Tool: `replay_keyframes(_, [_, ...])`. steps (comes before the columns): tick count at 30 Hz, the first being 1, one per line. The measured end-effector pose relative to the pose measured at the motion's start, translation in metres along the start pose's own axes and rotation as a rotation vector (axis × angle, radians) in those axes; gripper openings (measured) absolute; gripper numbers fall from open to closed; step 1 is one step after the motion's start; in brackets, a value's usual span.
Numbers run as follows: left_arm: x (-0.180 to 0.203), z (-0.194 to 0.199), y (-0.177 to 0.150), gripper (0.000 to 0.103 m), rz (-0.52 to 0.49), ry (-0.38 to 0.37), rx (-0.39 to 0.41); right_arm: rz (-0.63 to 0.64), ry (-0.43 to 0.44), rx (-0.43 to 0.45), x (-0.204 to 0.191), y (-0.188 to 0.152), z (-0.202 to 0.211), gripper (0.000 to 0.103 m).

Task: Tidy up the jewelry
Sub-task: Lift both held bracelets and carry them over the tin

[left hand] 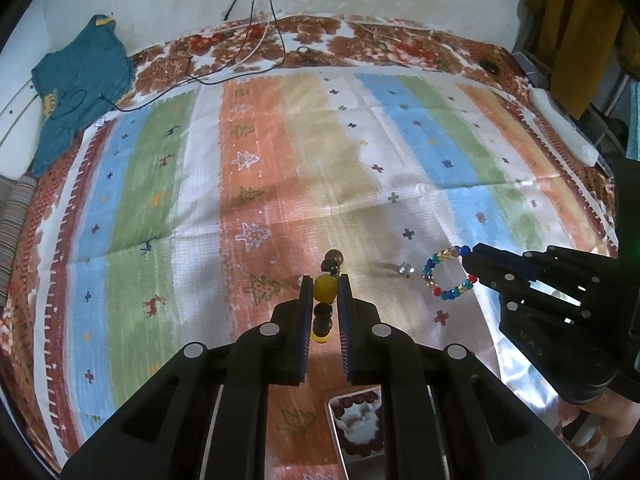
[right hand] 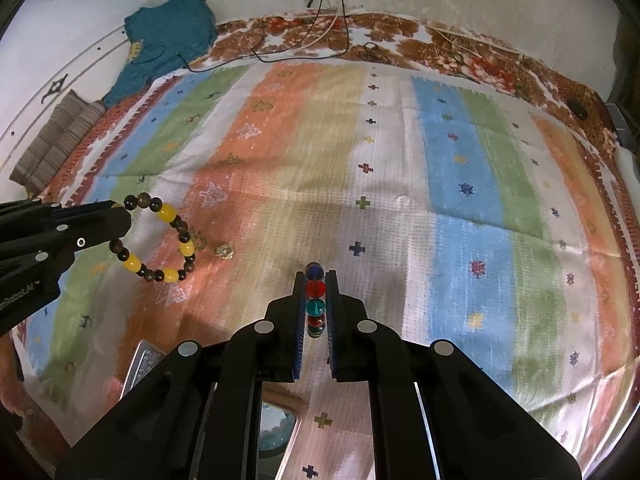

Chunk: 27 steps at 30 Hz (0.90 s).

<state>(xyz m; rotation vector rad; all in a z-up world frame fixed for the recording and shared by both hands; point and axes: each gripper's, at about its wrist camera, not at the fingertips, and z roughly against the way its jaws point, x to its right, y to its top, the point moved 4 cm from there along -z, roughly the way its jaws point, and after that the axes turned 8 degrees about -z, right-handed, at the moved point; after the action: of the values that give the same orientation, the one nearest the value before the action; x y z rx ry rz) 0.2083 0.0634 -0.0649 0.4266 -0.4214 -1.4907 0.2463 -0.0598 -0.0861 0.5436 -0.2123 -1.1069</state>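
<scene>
Striped multicolour woven cloth (left hand: 280, 152) covers the bed, matt, coarse ribbed weave, creased in folds. Brown floral bedsheet (left hand: 360, 40) beneath, softer matt fabric. Yellow-and-brown round-bead bracelet (right hand: 160, 240): polished, glossy beads, stone or glass, cannot tell. Multicoloured translucent bead bracelet (left hand: 448, 276): shiny, glass-like or plastic. Left tongs (left hand: 325, 284) and right tongs (right hand: 315, 280): matt black plastic, silver metal pins, ridged blue pads. Teal knitted garment (left hand: 76, 88) far left, fuzzy matt. Small clear faceted piece (left hand: 405, 269), glossy.

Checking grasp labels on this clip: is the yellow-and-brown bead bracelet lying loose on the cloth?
No: the yellow-and-brown bead bracelet hangs clamped in the left gripper, lifted above the striped cloth.
</scene>
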Motion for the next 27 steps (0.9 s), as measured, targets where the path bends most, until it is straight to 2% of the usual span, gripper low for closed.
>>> replay_keyframes(15, [0.021,0.034,-0.020,0.012,-0.018,-0.042,0.056,0.057,-0.005,0.080,-0.017,-0.015,0.039,0.010])
replay_keyframes(27, [0.035,0.059,-0.039,0.012,-0.045,-0.046,0.104,0.106,0.014,0.122,-0.033,-0.035,0.064,0.010])
